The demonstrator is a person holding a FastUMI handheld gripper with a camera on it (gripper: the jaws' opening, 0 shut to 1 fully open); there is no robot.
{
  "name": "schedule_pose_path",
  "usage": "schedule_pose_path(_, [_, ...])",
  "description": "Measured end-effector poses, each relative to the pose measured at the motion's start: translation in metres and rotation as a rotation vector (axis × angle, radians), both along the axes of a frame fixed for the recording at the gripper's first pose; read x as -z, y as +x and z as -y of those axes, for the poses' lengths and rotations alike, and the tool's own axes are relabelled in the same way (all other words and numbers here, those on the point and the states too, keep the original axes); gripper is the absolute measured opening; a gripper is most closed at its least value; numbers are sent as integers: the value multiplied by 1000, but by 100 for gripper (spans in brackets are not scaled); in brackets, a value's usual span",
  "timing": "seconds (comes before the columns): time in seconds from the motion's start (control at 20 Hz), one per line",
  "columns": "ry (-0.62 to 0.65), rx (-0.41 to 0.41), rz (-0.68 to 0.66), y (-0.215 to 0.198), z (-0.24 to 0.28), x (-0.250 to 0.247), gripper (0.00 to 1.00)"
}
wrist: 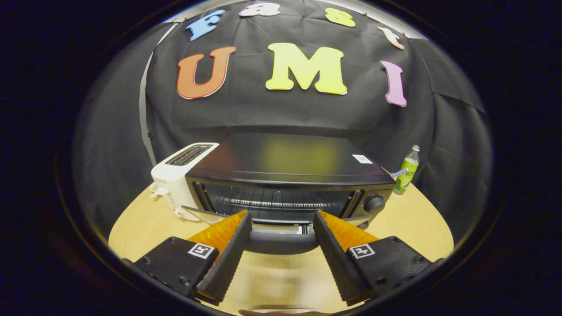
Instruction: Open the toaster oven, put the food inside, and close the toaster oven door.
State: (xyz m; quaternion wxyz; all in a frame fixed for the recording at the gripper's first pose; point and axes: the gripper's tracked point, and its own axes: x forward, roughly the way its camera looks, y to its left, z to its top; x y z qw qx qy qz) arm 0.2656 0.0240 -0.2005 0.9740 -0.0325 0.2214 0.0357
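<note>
Tool (281,215) fingers spread open, level, tips at toaster oven (290,175) door (281,239), dropped open on bench (408,219); top sticker (362,159) unreadable, bottle (407,171) label too.

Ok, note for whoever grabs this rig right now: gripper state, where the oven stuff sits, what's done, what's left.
Gripper: open, holding nothing, fingers at either side of the lowered door's front edge.
Toaster oven: on the wooden table, between a white toaster and a green bottle.
Door: hanging open; rack bare.
Done: oven opened.
Left: load the food, close the door.
</note>
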Motion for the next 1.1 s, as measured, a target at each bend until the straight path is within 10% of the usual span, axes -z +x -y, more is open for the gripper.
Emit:
schedule_pose_path(0.7, [26, 25, -395, -76, 4, 105, 96])
schedule_pose_path(1.1, [27, 16, -345, -71, 4, 106, 91])
